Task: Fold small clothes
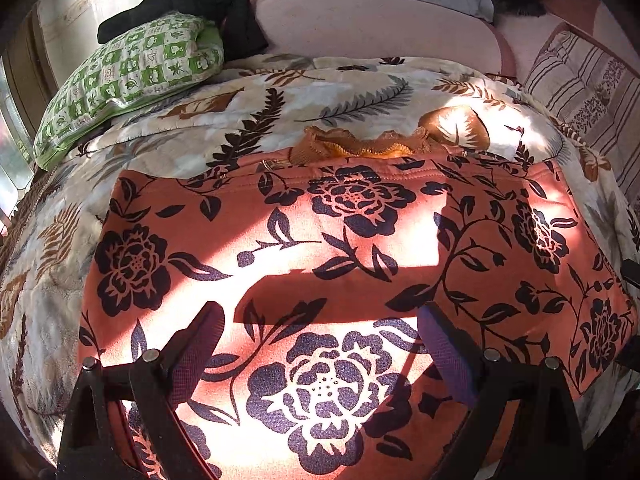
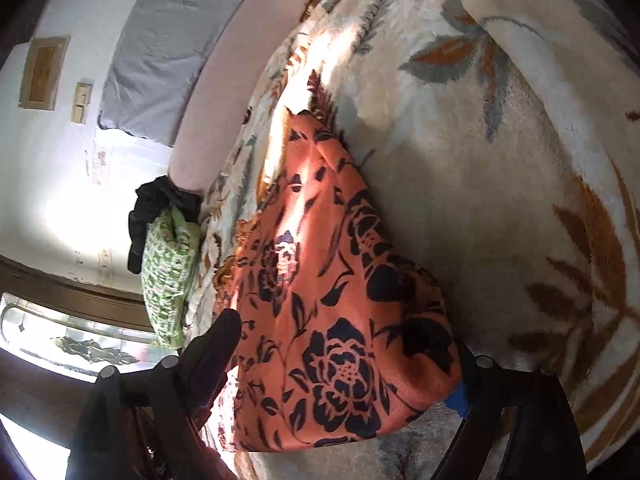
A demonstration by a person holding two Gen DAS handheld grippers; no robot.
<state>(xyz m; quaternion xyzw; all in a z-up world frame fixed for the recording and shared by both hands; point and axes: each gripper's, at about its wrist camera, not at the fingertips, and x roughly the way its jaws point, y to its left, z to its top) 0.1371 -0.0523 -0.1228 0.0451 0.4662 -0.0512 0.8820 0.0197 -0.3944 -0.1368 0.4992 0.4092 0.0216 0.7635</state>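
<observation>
Orange flowered garment [image 1: 352,264] lay flat on the leaf-print blanket [image 1: 248,120]. Left gripper [image 1: 320,344] hovered over it, jaws spread. Right gripper [image 2: 348,364] jaws spread, straddling the garment's corner.

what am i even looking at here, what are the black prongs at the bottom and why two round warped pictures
There is no robot here: a person holds a two-finger gripper in each hand, and a fisheye camera on each one looks along its fingers, hence the round warping. One picture is from the left gripper, the other from the right gripper; the black prongs are their fingers. Both stand open and hold nothing. They hang over an orange garment with dark flowers spread on a cream leaf-patterned blanket on a bed. At the head lie a green checked pillow and a dark cloth.
</observation>
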